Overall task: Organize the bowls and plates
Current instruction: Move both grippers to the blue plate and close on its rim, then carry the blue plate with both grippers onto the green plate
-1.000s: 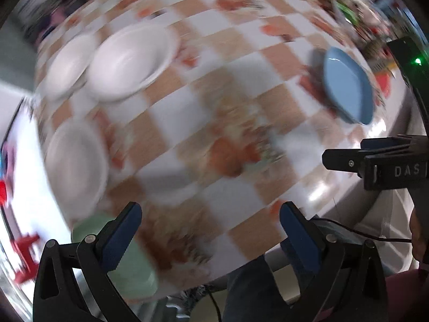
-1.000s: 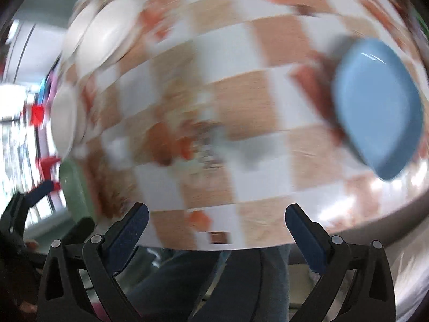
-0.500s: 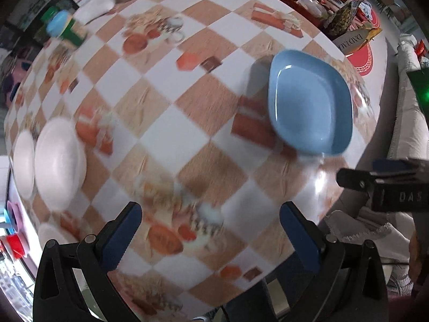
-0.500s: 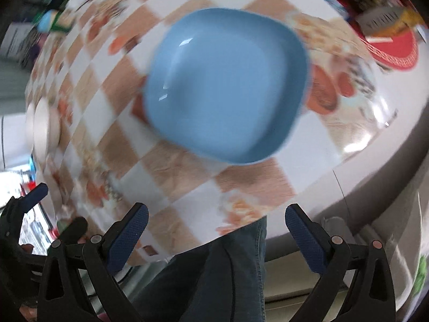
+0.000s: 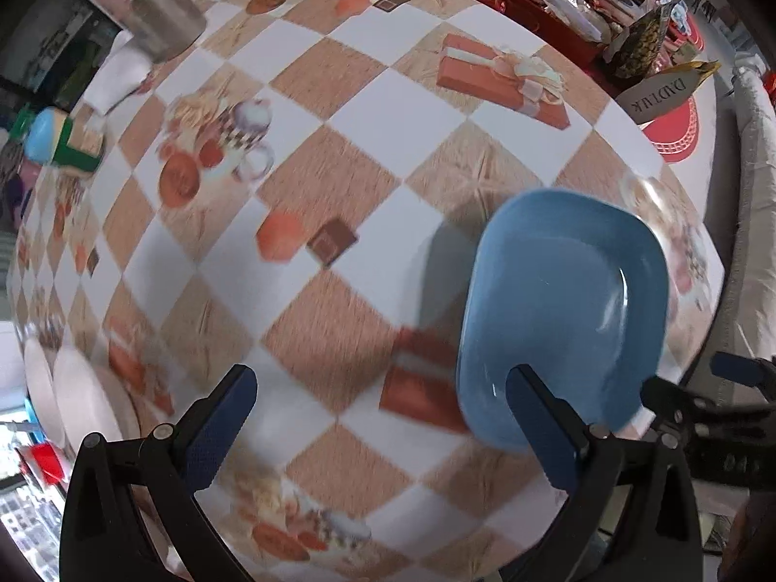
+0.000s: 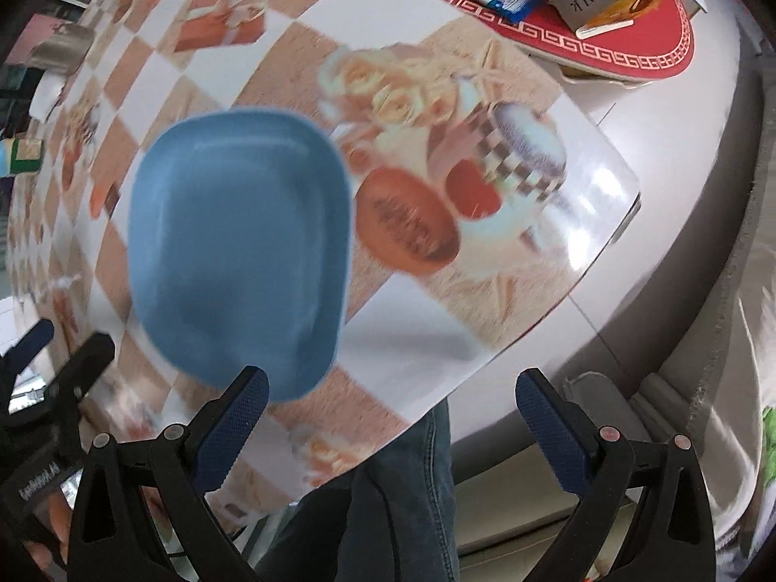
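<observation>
I have both grippers wide open and holding nothing. The left gripper [image 5: 383, 417] hangs above the table [image 5: 388, 111] near its front edge. The right gripper [image 6: 390, 410] is at the front right corner, and its right finger is already past the edge, over my legs.

The blue plate [image 5: 567, 305] lies flat on the checkered cloth, close to the front edge near the right corner. In the right wrist view the blue plate [image 6: 237, 242] is just ahead of my left finger, not between the two fingers. The white plates [image 5: 82, 402] are well apart from it, at the left edge.

I judge the risk is this: the plate is shallow and the cloth looks glossy. If a finger strikes its rim from the side, the plate can slide toward the near edge and fall. The views are also blurred, so my aim is not sure.
</observation>
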The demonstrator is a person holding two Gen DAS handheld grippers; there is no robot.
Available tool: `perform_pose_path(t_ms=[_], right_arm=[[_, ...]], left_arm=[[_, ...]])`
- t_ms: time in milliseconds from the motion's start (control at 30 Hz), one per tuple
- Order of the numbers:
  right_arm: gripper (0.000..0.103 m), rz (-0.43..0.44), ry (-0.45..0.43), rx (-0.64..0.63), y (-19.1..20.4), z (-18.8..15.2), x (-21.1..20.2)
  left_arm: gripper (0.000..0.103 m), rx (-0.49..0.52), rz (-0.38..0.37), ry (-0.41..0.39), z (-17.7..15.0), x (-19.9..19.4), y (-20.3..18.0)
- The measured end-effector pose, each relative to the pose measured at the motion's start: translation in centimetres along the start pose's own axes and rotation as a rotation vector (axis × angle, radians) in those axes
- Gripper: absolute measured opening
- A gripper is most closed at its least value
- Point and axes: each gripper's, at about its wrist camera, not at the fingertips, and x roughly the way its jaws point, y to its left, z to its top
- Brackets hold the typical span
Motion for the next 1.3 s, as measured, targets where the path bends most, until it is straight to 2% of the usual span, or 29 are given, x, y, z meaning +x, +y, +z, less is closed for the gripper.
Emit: perform_pose_path(t_ms=[267,400,567,633,667,733,800,867,933,1100,1300], right_arm=[[0.103,-0.032,-0.006,0.0,0.4,2.4,0.7],[0.103,-0.043,0.002,-0.003,0.7,3.0,1.8],[0.103,-0.063,0.0,-0.014,1.1,3.6,2.5],[0.103,-0.068,-0.003,-0.029,1.6,3.7,2.6],[0.098,-0.072,-0.008,-0.04,1.9,3.7,2.5],[0.089,-0.1,-0.016,-0.069,2.8,3.9,2.4],[0.074,-0.114,-0.038,-0.107,3.7,3.9,2.0],[0.043,-0.091,-0.052,-0.156,4.7,3.9,1.6],[0.031,-0.069,-0.035,-0.183,5.5,4.0,1.8],[0.03,-0.052,-0.032,-0.231,6.8,3.8,1.8],[0.03,-0.053,-0.014,-0.347,9.9,2.0,2.4]], left_arm=[[0.103,0.034,0.052,0.019,2.6,2.5,-1.8],[0.102,0.036,0.041,0.029,4.1,3.3,-2.3],[0.091,0.039,0.004,0.07,4.7,4.5,-2.7],[0.081,0.036,-0.027,0.066,5.1,4.7,-3.4],[0.077,0.033,-0.053,0.068,5.3,4.6,-3.6],[0.061,0.025,-0.088,0.073,5.6,4.5,-3.9],[0.053,0.027,-0.097,0.072,5.8,4.2,-4.0],[0.041,0.042,-0.112,0.068,5.9,4.0,-4.3],[0.028,0.047,-0.125,0.075,5.7,4.0,-4.6],[0.025,0.024,-0.118,0.074,4.3,4.1,-4.3],[0.025,-0.082,-0.1,0.086,-0.3,4.4,-1.5]])
